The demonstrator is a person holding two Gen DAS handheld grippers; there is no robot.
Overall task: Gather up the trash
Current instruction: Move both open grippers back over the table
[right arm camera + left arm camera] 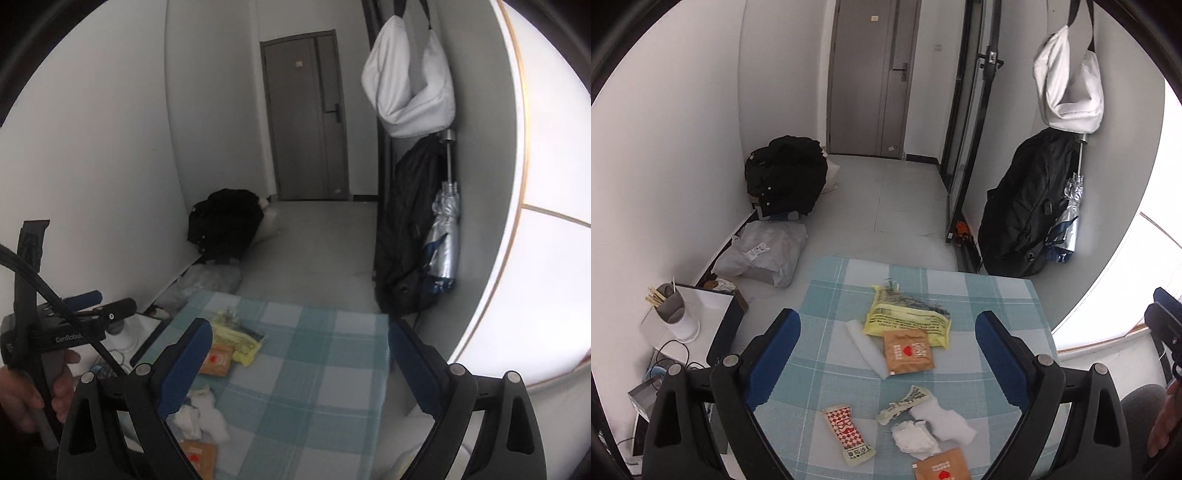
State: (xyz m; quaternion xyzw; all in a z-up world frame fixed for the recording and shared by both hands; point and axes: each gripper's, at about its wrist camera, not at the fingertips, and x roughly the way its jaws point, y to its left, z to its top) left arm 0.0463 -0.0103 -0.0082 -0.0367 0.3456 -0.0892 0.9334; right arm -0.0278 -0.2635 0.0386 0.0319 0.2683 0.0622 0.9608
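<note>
On the checked desk (997,295), trash is seen scattered: a red-checked wrapper (847,434) at the left, crumpled tissues (923,432) and a brown sachet (908,350) in the middle, a yellow packet (908,319) behind. The left gripper (886,354) and the right gripper (299,365) are held above it, fingers wide and empty. One flat piece is best approached low and pinched by an edge. Left of the desk, a cup (674,310) holding sticks is seen; no bin is visible.

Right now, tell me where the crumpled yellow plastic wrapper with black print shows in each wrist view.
Left wrist view: the yellow wrapper lies mid-frame on the checked blue tablecloth, between the open fingers, behind a brown sachet.
Right wrist view: it sits left of centre, beside the left finger.
Shared landmark: the grey door.
</note>
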